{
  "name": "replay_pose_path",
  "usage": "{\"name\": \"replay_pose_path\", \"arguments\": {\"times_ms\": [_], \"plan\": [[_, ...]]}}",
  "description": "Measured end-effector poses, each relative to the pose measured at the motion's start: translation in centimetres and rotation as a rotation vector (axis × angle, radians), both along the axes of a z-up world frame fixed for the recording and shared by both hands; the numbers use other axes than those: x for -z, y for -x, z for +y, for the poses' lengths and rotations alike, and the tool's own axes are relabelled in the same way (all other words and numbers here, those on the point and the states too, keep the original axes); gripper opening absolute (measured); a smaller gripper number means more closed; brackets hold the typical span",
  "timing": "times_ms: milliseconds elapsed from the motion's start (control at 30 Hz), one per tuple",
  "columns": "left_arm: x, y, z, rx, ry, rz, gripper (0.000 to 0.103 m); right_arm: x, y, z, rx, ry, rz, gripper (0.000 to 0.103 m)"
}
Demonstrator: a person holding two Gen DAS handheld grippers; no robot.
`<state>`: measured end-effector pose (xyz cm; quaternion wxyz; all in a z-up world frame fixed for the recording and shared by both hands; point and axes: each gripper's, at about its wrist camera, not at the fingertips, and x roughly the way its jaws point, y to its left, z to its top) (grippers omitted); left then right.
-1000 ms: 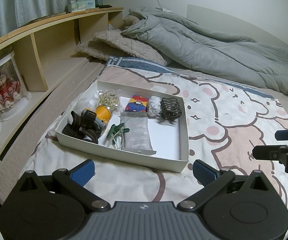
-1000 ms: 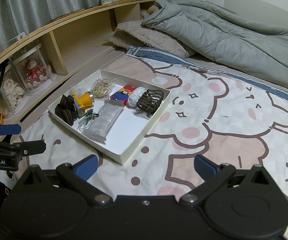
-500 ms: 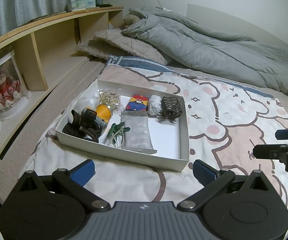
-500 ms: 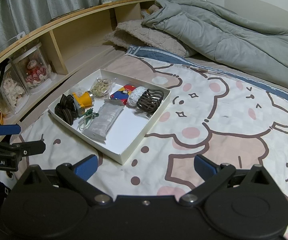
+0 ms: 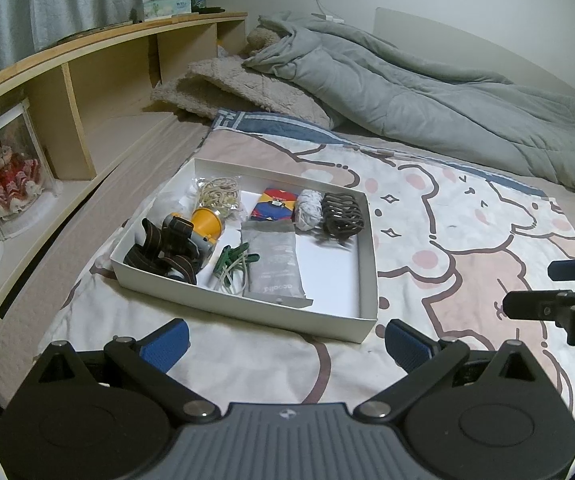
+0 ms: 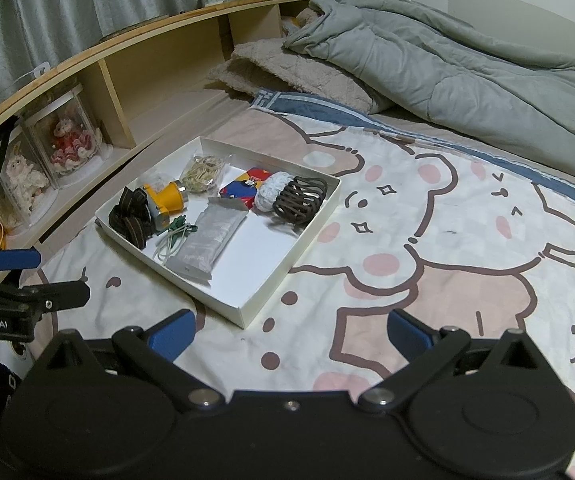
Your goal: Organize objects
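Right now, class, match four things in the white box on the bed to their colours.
Things:
1. claw hair clip
2. foil pouch
3. headlamp body
4. clothes peg

Colours:
a. green
b. dark brown
c. yellow
d. silver grey

Pairs: 1-b, 2-d, 3-c, 4-a. All lie in the white box.

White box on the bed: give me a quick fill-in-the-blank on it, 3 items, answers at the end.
1. The brown hair claw lies in the box next to a ____ scrunchie.
2. Both grippers, left and right, are ____ and hold nothing.
3. The headlamp's lamp body is ____.

Answers: white; open; yellow
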<state>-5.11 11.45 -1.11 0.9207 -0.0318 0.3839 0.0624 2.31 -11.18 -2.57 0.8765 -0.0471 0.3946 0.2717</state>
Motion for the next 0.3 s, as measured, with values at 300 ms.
{"name": "replay_pose_path", "arguments": {"times_ms": [300], "plan": [[0.07,0.06,-0.11,0.001,0.002,0.002,0.103,0.1,0.02,0.0,0.0,0.001,0.0,0.103]]}}
